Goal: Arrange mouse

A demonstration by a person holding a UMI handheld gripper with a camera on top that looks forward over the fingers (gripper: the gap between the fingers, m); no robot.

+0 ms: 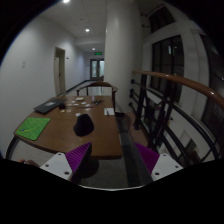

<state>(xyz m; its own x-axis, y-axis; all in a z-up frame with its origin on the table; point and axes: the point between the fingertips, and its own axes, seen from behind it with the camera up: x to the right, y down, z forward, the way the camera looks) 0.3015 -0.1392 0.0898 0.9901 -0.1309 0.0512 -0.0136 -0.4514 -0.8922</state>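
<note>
Holding my gripper (112, 160) out over the near edge of a wooden table (60, 132), I am keeping its fingers wide apart with nothing between them; the purple pads (78, 155) are facing each other across bare space. Just ahead of the fingers, a little to the left of the gap, the dark mouse (84, 125) is sitting on the tabletop, apart from both fingers and untouched. Farther left, a green sheet (33, 127) is lying flat near the table's edge. Beyond the mouse, a black strip (122, 134) is running along the right side of the table, though I cannot tell what it is. Farther on, a dark flat object (47, 105) is resting at the left, and small items too blurred to name are lying at the far end. To my right a railing with a wooden handrail (180, 84) is curving away, and beyond everything a lit corridor (97, 68) is showing
</note>
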